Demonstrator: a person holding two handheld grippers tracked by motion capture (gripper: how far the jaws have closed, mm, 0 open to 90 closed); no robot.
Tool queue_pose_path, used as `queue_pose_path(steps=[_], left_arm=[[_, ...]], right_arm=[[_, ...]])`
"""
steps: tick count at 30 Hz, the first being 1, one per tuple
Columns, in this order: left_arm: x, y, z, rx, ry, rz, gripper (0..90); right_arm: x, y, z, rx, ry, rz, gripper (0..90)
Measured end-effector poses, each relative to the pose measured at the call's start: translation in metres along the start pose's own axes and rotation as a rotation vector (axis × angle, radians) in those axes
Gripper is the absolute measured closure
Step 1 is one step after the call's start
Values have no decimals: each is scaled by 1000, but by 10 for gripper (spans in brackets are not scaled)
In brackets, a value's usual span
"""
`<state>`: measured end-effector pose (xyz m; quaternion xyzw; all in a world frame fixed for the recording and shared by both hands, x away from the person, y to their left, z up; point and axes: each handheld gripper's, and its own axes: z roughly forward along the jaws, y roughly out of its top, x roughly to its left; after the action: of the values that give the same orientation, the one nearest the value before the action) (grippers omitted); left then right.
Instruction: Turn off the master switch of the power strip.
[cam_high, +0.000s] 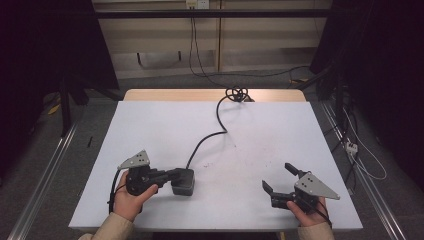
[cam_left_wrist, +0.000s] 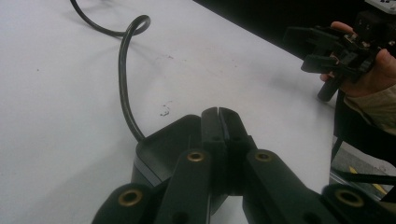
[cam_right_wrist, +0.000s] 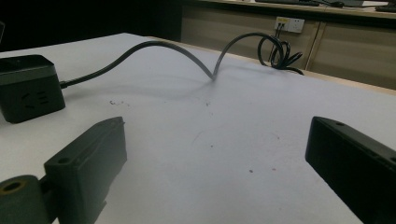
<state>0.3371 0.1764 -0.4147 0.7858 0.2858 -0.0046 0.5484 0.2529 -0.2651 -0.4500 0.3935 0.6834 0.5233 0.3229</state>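
1. High view: a white table (cam_high: 260, 130) with a wooden far edge stands on grey floor, metal rails along both sides and pale cabinets behind with a wall socket (cam_high: 196, 4). A black power cube (cam_high: 183, 182) sits near the front left of the table, and its black cord (cam_high: 215, 132) snakes back to a coil at the far edge. The left gripper (cam_high: 175, 174), held in the left hand (cam_high: 131, 199), reaches rightward with its tips over the cube. The right gripper (cam_high: 280, 177) rests at the front right in the right hand (cam_high: 310, 212), well apart from the cube, jaws spread wide and holding nothing.

2. Left gripper view: the left gripper (cam_left_wrist: 218, 114) has its jaws pressed together with only a thin seam between them, right above the power cube (cam_left_wrist: 161, 147); whether anything is pinched there I cannot tell. The cord (cam_left_wrist: 122, 79) loops away across the scuffed white top. The right gripper (cam_left_wrist: 317, 49) appears at the far right, over the table's edge.

3. Right gripper view: the right gripper (cam_right_wrist: 215, 149) is wide open and empty above bare tabletop. This view shows the socket holes on the side of the power cube (cam_right_wrist: 30, 86), the cord (cam_right_wrist: 187, 53) arching up, and the wall socket (cam_right_wrist: 289, 23).
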Motion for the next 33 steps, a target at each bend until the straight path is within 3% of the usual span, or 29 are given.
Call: queue_pose_path(steps=[26, 33], left_arm=[[-3, -2, 8, 89, 3, 19, 900], [-3, -2, 9, 94, 10, 18, 900]], right_arm=[[-1, 0, -1, -1, -3, 1, 50], [-1, 0, -1, -2, -3, 2, 50]])
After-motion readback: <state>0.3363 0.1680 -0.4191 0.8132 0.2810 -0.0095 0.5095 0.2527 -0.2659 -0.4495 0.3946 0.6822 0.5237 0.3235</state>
